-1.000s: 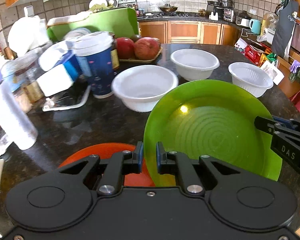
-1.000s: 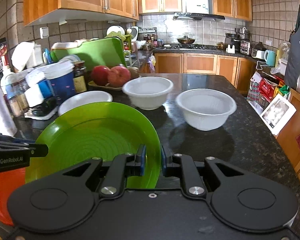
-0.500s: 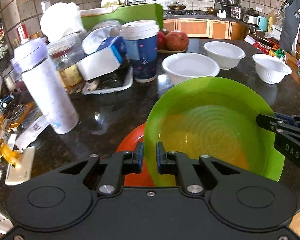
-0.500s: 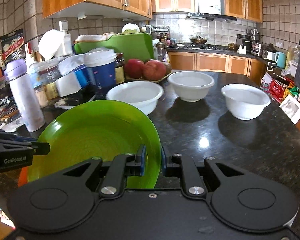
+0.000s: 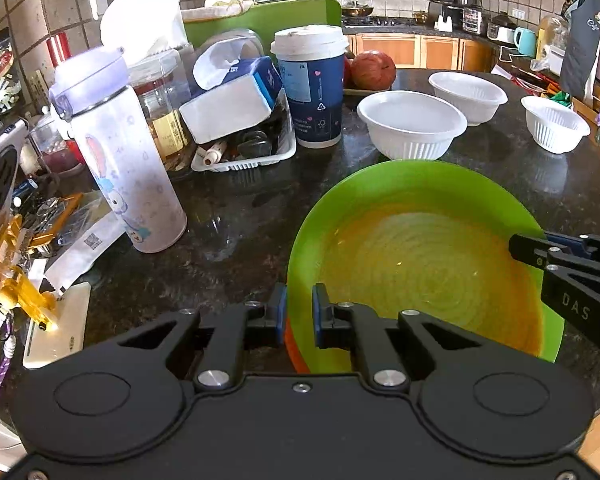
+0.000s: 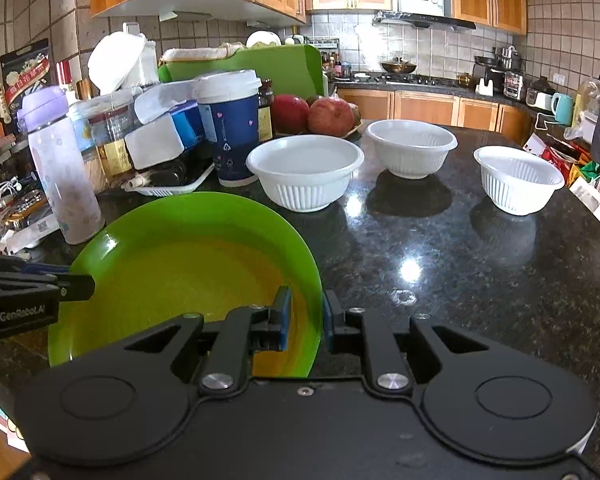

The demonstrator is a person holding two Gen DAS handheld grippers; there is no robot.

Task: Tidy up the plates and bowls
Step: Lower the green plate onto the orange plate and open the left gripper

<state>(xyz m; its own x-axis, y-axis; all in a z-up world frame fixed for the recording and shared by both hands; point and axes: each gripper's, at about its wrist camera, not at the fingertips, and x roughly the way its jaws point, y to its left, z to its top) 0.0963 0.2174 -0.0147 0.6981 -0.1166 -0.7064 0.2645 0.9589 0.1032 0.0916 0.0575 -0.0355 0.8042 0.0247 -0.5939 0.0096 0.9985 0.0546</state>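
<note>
A translucent green plate [image 5: 420,200] is held by both grippers over the dark counter. My left gripper [image 5: 300,312] is shut on its left rim, and my right gripper [image 6: 305,316] is shut on its right rim. An orange plate [image 5: 294,346] lies right under it. Only a sliver shows at the left rim, and its colour glows through the green plate [image 6: 180,220]. I cannot tell whether the two plates touch. Three white ribbed bowls stand apart further back: a near one [image 6: 304,164], a middle one [image 6: 410,144] and a right one [image 6: 518,176].
Clutter crowds the left of the counter: a lilac-capped water bottle [image 5: 120,152], a blue paper cup [image 5: 314,88], a tissue pack [image 5: 232,100] on a white tray [image 5: 244,162], and jars. Apples [image 6: 320,114] sit behind the bowls. Bare dark counter [image 6: 460,272] lies to the right.
Both grippers have carried the green plate leftward across the counter. It now covers almost all of the orange plate. The water bottle and left clutter have come into view.
</note>
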